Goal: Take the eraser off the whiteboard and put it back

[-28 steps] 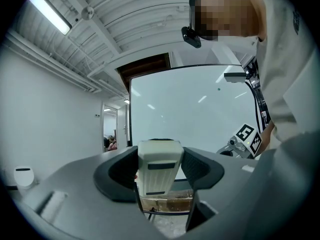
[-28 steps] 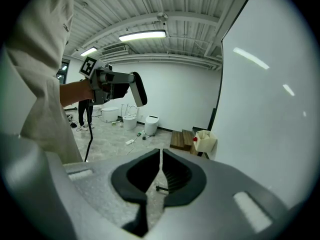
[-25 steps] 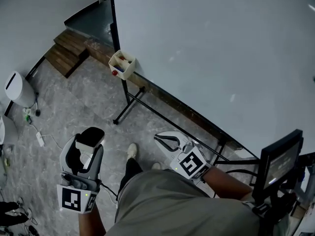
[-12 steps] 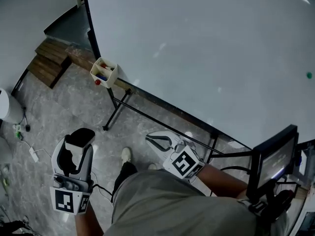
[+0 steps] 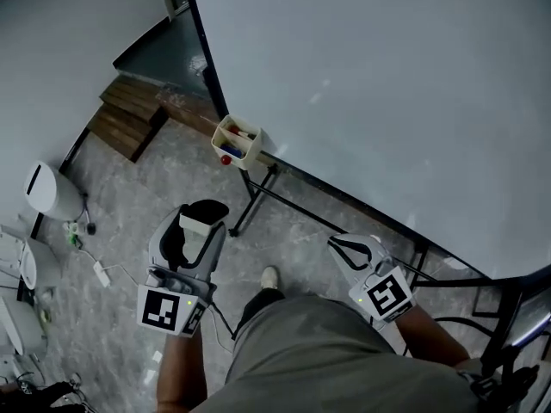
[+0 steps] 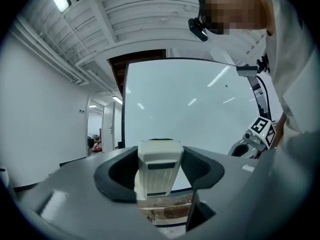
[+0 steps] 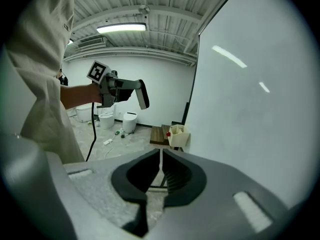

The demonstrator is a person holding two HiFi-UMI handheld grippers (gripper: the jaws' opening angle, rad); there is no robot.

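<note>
From the head view, the left gripper (image 5: 200, 219) pinches the eraser (image 5: 196, 225) in wide-set jaws, clear of the whiteboard (image 5: 387, 84) ahead of it. The right gripper (image 5: 344, 248) is pressed together and empty.

In the left gripper view, the eraser (image 6: 159, 159) sits between the pads.

In the right gripper view, the jaws meet, with the whiteboard (image 7: 250, 109) on their right.

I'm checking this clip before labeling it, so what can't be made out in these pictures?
Box on the whiteboard rail: contents too small, head view.
Whiteboard's right end: cut off by the head view's edge.
Eraser's sides: covered by the pads of the left gripper, left gripper view.
Person's face: blurred over, left gripper view.
</note>
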